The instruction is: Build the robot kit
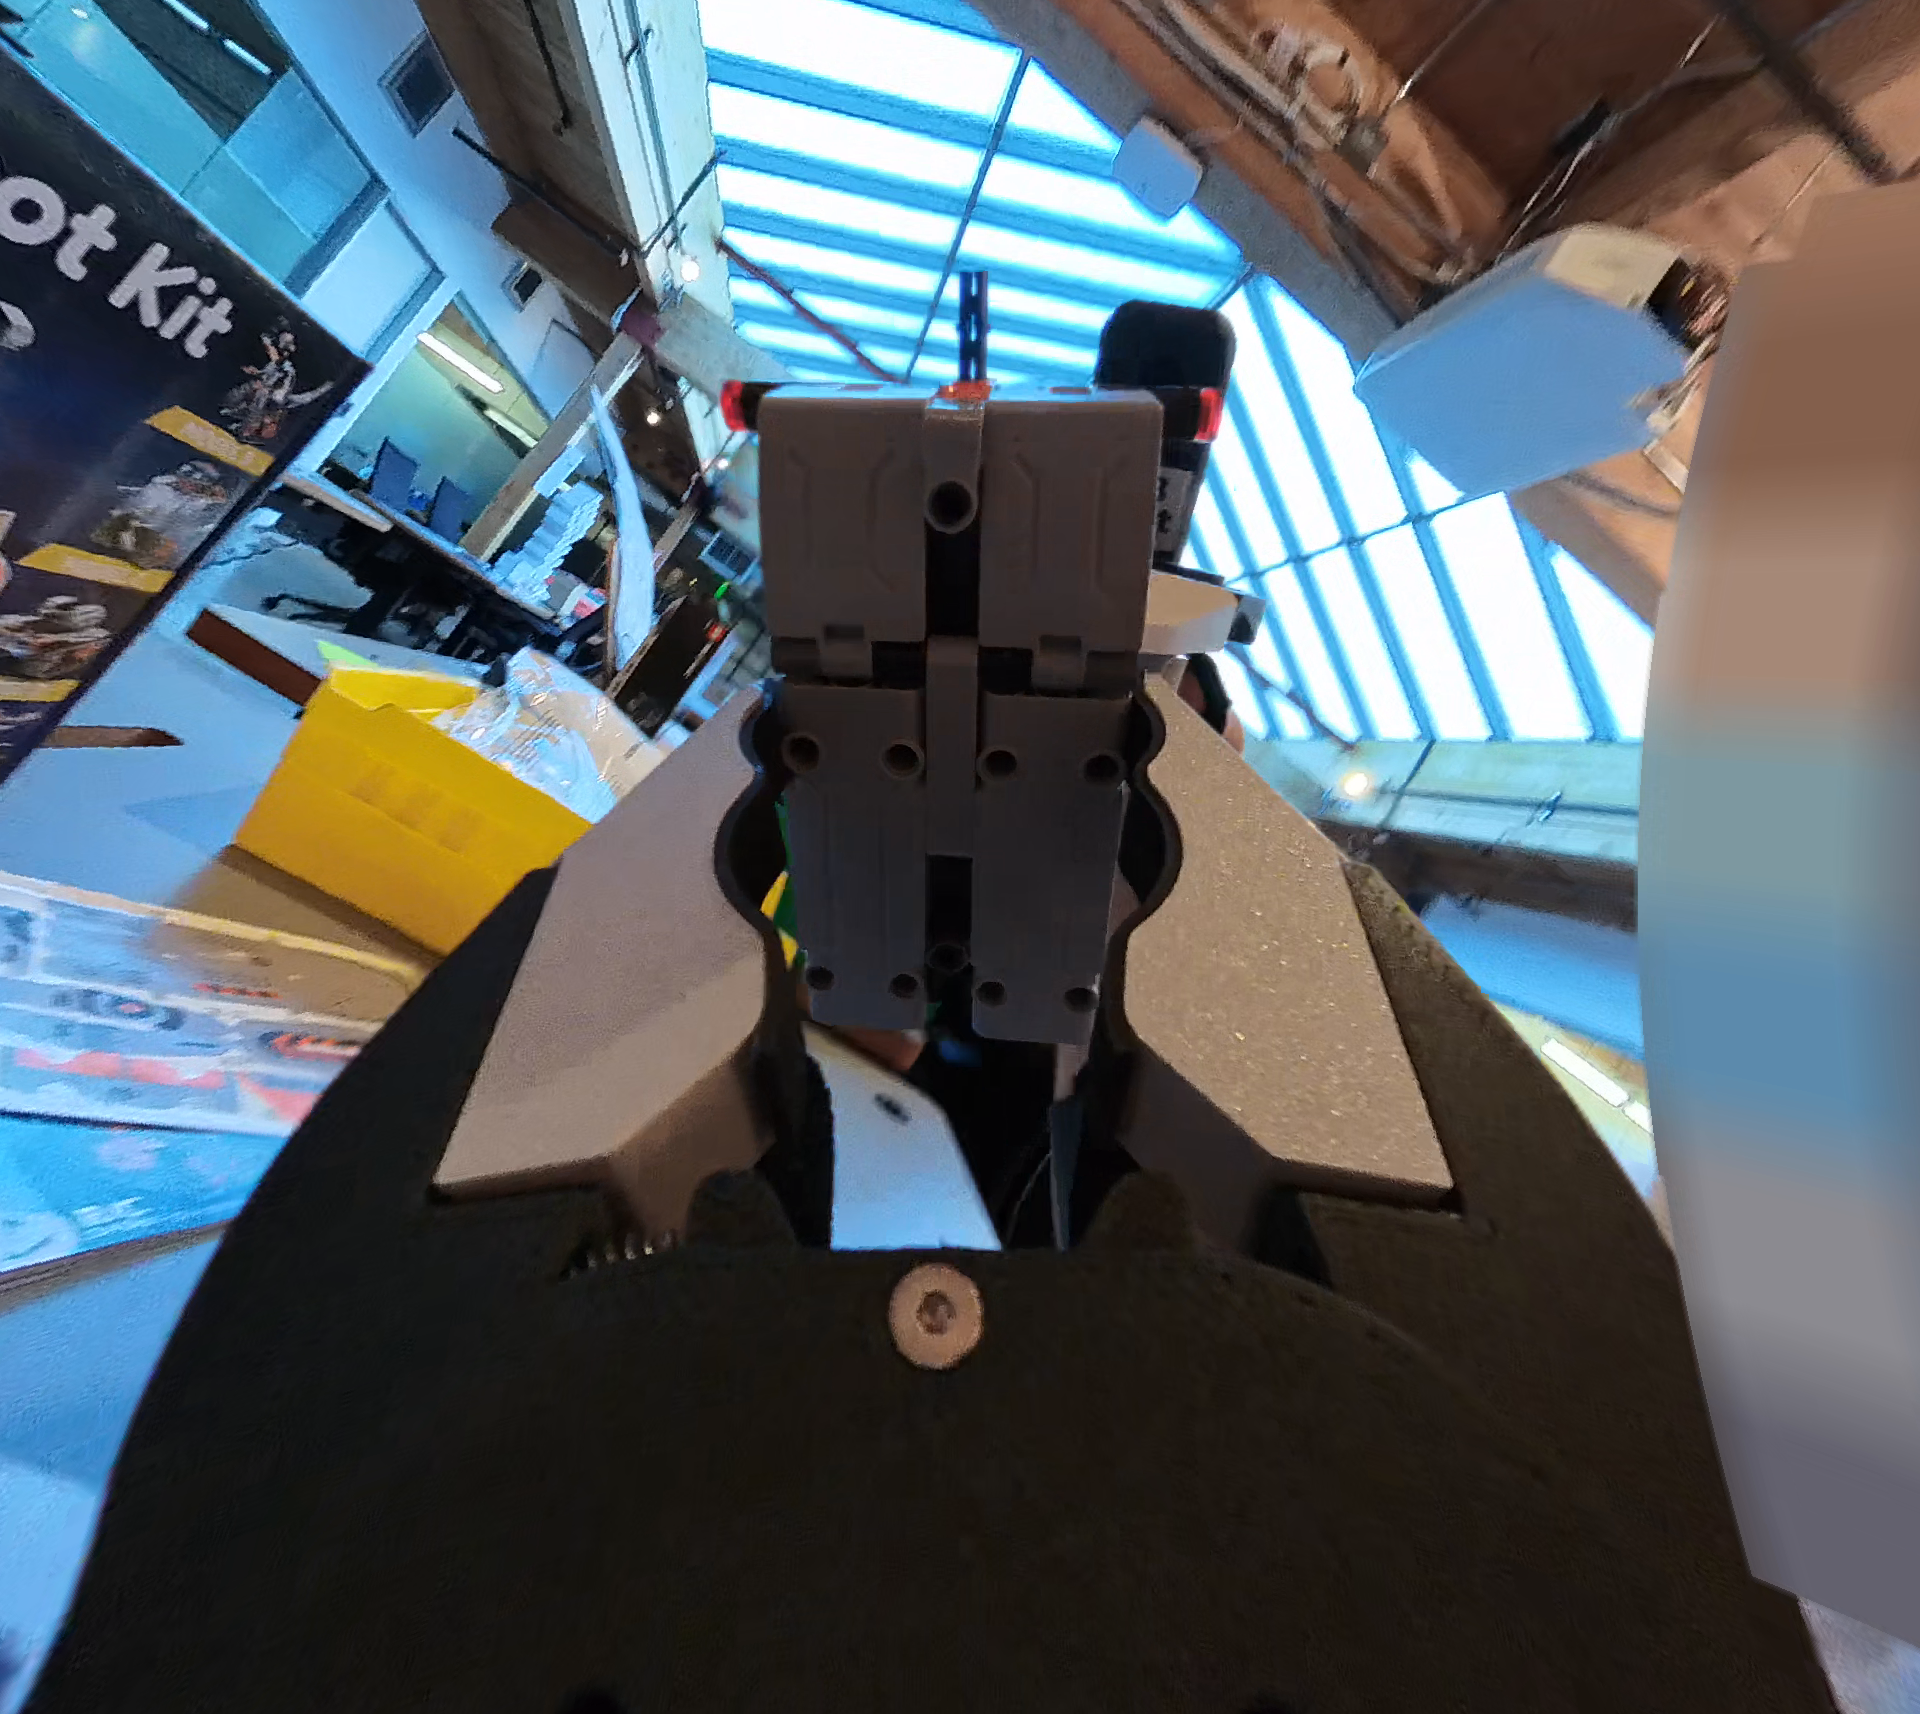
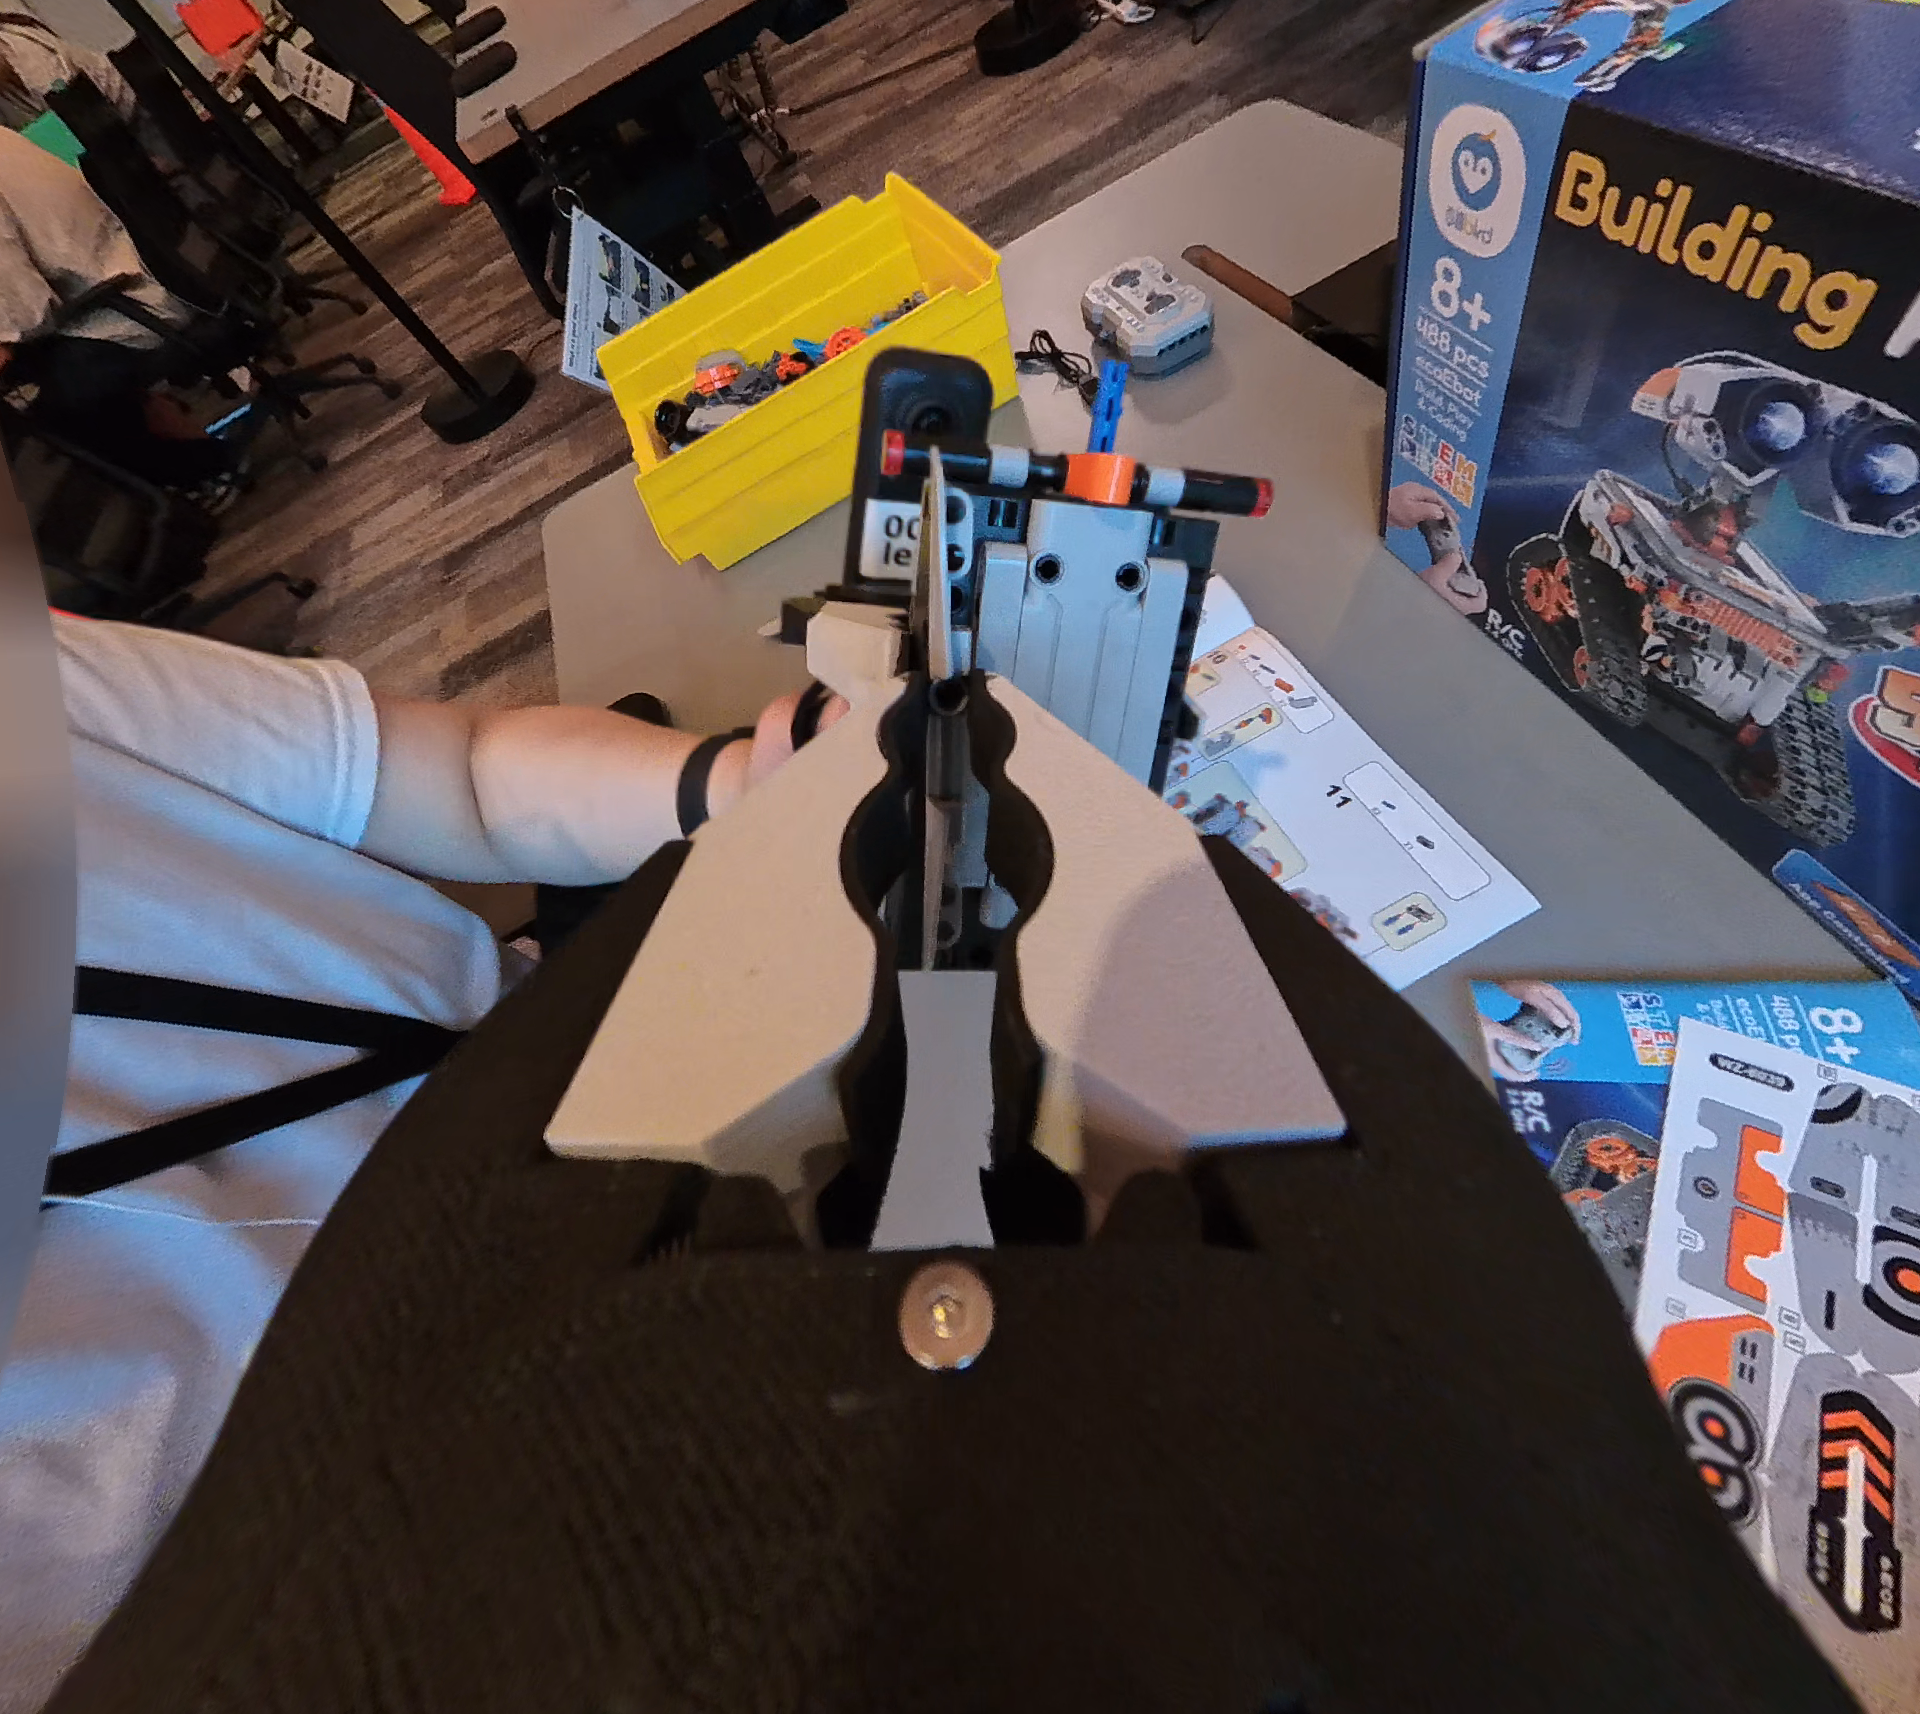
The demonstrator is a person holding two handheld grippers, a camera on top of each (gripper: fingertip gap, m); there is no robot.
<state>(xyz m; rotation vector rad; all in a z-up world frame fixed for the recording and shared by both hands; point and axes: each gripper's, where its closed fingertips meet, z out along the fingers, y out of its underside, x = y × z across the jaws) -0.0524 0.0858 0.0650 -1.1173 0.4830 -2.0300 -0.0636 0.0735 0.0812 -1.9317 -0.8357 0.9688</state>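
My left gripper point(image 1: 951, 734) points up toward the ceiling and is shut on a grey block assembly point(image 1: 956, 625), two ribbed grey housings joined side by side. A black axle with red ends and an orange bush point(image 2: 1101, 475) runs across the top of the assembly. In the right wrist view the assembly point(image 2: 1081, 656) stands upright above the table. My right gripper point(image 2: 943, 698) is shut on a thin grey beam point(image 2: 935, 584) set edge-on against the assembly's left side. The left gripper's finger point(image 2: 842, 646) and a hand show just behind it.
A yellow bin point(image 2: 790, 459) of loose parts stands on the grey table point(image 2: 1299, 210), also seen in the left wrist view point(image 1: 416, 791). A grey control unit point(image 2: 1148, 308), a blue part point(image 2: 1107, 402), an instruction sheet point(image 2: 1340, 812), a kit box point(image 2: 1714, 417) and a sticker sheet point(image 2: 1787, 1301) lie right. A person's arm point(image 2: 540, 771) is left. My left and right fingertips are right by each other.
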